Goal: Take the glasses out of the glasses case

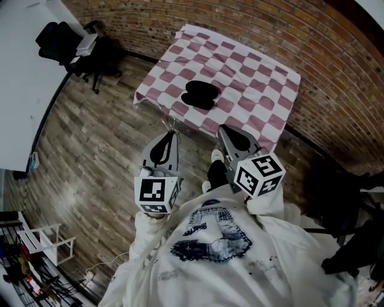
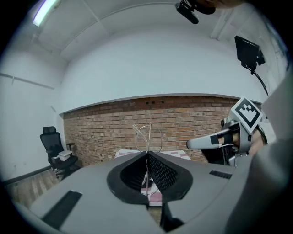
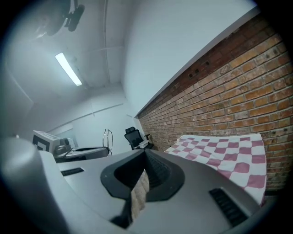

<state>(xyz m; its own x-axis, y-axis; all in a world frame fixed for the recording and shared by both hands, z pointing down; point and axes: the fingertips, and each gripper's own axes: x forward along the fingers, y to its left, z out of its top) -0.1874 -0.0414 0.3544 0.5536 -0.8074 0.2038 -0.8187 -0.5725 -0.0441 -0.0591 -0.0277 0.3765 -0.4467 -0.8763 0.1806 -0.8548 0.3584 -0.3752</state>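
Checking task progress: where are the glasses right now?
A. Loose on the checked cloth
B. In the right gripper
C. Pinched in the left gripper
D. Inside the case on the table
C: the left gripper is shut on the thin wire glasses, while the black case lies on the table.

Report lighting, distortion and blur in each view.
Head view: even light; the brick wall bows into a curve. Left gripper view: black corners, a glaring ceiling lamp, the thin glasses sharp. Right gripper view: tilted, bright lamp strip, the foreground soft.
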